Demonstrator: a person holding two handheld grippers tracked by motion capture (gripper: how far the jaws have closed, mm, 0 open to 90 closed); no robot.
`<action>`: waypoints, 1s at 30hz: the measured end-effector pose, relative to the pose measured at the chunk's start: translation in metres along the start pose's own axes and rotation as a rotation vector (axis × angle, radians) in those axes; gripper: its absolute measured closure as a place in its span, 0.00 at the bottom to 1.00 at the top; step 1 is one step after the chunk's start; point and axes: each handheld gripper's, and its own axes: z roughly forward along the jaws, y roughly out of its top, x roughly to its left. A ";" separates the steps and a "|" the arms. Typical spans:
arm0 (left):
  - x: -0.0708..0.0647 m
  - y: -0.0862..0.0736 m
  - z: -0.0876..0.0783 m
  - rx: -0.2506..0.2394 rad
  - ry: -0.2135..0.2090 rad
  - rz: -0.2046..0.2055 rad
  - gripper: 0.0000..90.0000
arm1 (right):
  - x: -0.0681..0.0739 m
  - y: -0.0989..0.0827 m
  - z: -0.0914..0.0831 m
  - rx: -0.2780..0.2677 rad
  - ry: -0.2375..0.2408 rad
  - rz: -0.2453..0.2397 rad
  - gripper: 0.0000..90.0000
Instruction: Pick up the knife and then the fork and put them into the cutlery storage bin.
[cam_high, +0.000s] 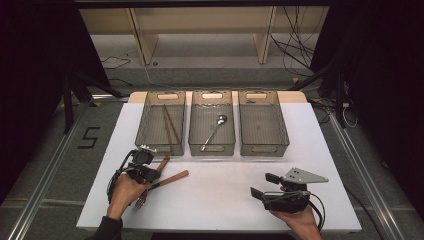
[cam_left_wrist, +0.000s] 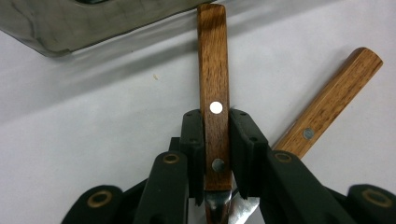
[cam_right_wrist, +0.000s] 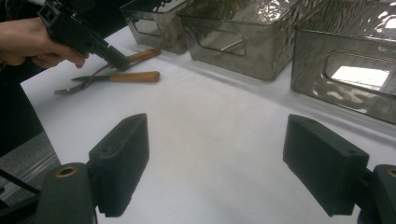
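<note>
**Left gripper clamps a wooden-handled utensil near the bins**

A white table (cam_high: 215, 200) carries everything, with a dark floor around it. Along its far side three smoked-plastic bins stand in a row, side by side: the left bin (cam_high: 161, 146) holds a pair of chopsticks (cam_high: 168, 124) lying lengthwise, the middle bin (cam_high: 212, 146) holds a metal spoon (cam_high: 215, 131) lying on a slant with its bowl toward the far end, and the right bin (cam_high: 263, 146) shows nothing that can be made out.

At the near right, the right gripper (cam_high: 261, 186) rests low over bare table, well apart from the bins and the cutlery. Its jaws stand wide apart in the right gripper view, with nothing between them.

At the near left, just in front of the left bin, the left gripper (cam_left_wrist: 215, 154) has its pads pressed against both sides of a wooden utensil handle (cam_left_wrist: 213, 88), close to where the wood meets the metal shaft. That handle points toward the left bin's near wall.

A second wooden-handled utensil (cam_high: 172, 177) lies just beside it, crossing at an angle. Fork tines (cam_high: 140, 203) show near the person's left hand (cam_high: 125, 192); which handle they belong to I cannot tell.
</note>
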 end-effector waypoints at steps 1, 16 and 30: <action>0.000 0.000 0.000 -0.001 0.000 0.005 0.85 | 0.000 0.000 0.000 0.000 0.000 0.000 0.26; -0.001 0.002 -0.022 -0.065 -0.072 0.048 0.85 | 0.000 0.001 -0.001 -0.001 0.004 0.002 0.26; -0.032 0.009 -0.040 -0.090 -0.233 0.170 0.85 | 0.005 0.003 -0.001 -0.012 0.021 -0.014 0.26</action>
